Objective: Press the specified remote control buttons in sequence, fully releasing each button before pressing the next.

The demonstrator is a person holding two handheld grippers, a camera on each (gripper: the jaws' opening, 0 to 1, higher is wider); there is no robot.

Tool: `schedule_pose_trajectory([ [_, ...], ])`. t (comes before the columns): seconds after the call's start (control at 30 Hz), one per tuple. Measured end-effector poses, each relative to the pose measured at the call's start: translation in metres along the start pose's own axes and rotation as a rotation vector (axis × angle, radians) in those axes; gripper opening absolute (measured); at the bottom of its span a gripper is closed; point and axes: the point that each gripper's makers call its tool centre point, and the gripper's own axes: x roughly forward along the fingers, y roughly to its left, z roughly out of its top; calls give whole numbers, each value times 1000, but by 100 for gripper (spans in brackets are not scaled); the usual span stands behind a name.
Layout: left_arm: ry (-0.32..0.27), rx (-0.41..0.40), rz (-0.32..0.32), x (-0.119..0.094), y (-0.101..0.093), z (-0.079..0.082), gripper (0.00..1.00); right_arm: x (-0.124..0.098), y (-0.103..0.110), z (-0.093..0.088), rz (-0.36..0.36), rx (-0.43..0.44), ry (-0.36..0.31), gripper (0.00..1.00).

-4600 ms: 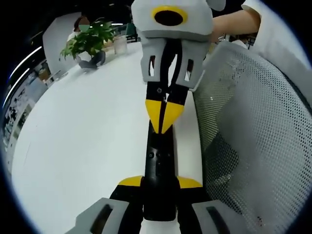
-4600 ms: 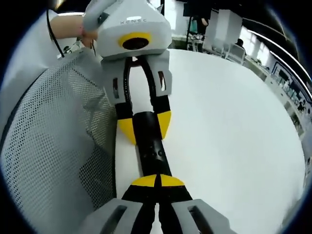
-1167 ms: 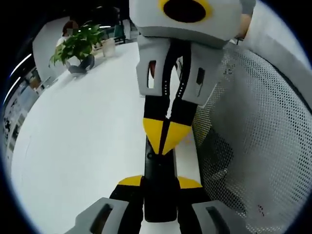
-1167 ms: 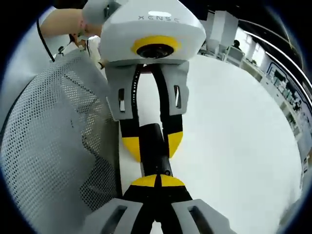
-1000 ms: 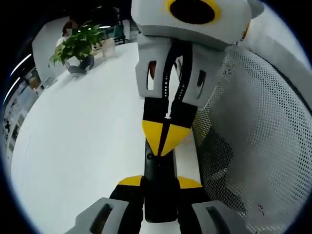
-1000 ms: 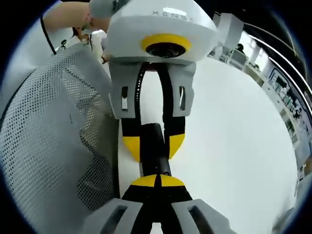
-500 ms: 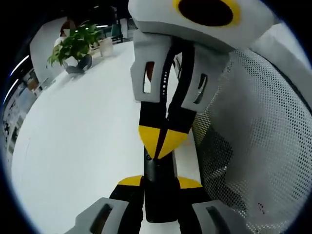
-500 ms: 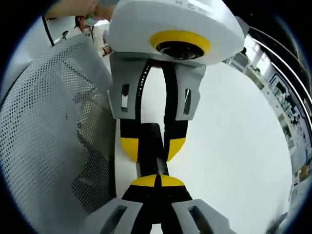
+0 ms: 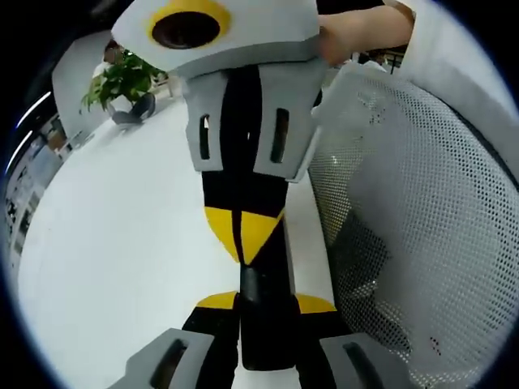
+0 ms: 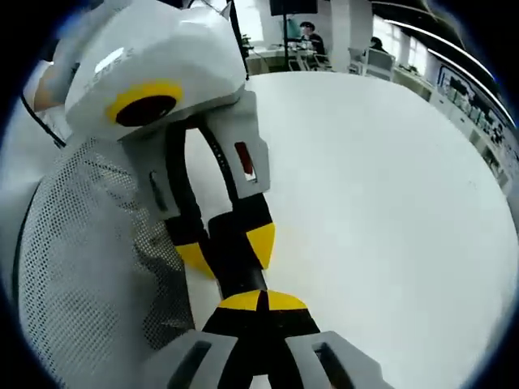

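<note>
My left gripper (image 9: 264, 301) is clenched on the remote control (image 9: 265, 320): its yellow-tipped jaws sit on either side of the black bar and pin it between them. The remote's long axis runs straight away from me along those jaws, near end in the grip, far end pointing at my right gripper (image 9: 243, 235). In the right gripper view the same black bar (image 10: 235, 258) sits between the left gripper's tips (image 10: 228, 247), beyond my own right gripper (image 10: 262, 301), whose jaws are pressed tip to tip, holding nothing. So the right is the pressing tool, and its closed point rests at or just above the remote's upper face; I cannot tell whether it touches a button. The coming press turns on pushing down along that axis without sliding sideways.

Against half a second ago, the right gripper has rolled and swung left in the left view, covering more of the remote. The white table (image 9: 130, 243) lies to the left, a mesh chair back (image 9: 422, 219) to the right, a plant (image 9: 122, 77) far off.
</note>
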Motion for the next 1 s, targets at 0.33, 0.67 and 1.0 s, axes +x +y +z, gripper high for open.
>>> schedule_pose_trajectory([
  [0.33,-11,-11,-10,0,0,1,23,3,-1,-1,-12,-10,56,0],
  [0.67,-11,-7,2,0,0,1,23,0,0,-1,-47,-21,-18,0],
  [1.0,-30,-16,7,0,1,1,23,2,20,7,-5,-60,-36,0],
])
